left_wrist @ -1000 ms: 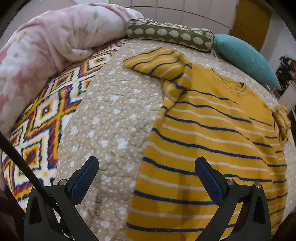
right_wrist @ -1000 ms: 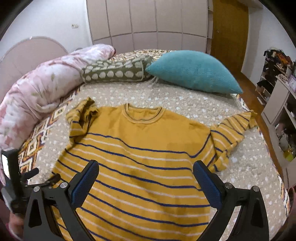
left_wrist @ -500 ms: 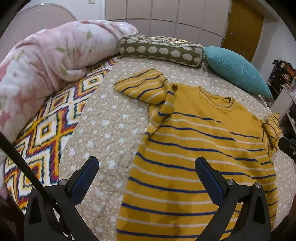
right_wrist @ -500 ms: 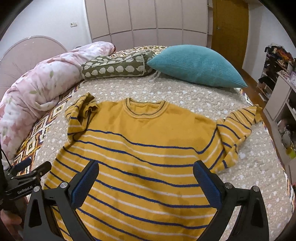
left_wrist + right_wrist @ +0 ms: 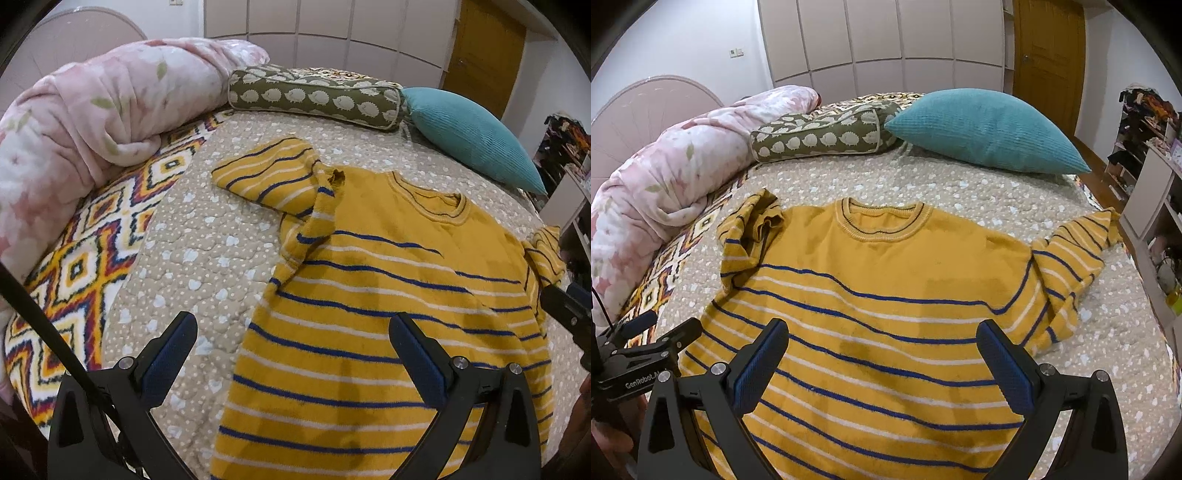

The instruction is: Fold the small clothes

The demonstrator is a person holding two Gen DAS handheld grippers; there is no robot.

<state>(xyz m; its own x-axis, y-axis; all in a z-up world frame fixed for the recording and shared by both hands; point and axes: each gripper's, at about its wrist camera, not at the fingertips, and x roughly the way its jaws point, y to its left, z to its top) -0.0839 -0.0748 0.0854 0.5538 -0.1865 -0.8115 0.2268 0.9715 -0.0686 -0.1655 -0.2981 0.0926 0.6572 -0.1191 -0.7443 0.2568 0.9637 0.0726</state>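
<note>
Right wrist view cuts off the striped sweater's (image 5: pixel 886 280) hem.

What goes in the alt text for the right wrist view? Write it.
A yellow striped sweater lies flat, front up, on a dotted beige bedspread, the open right gripper above its lower half, holding nothing. Behind it lie a teal pillow, a green bolster and a pink blanket.

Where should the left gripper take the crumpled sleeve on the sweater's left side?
Probably at the striped cuff end of the crumpled sleeve, coming in from the bedspread side. That end lies on the cover clear of the sweater body, while the shoulder part is bunched and doubled over. The left gripper is open and holds nothing.
</note>
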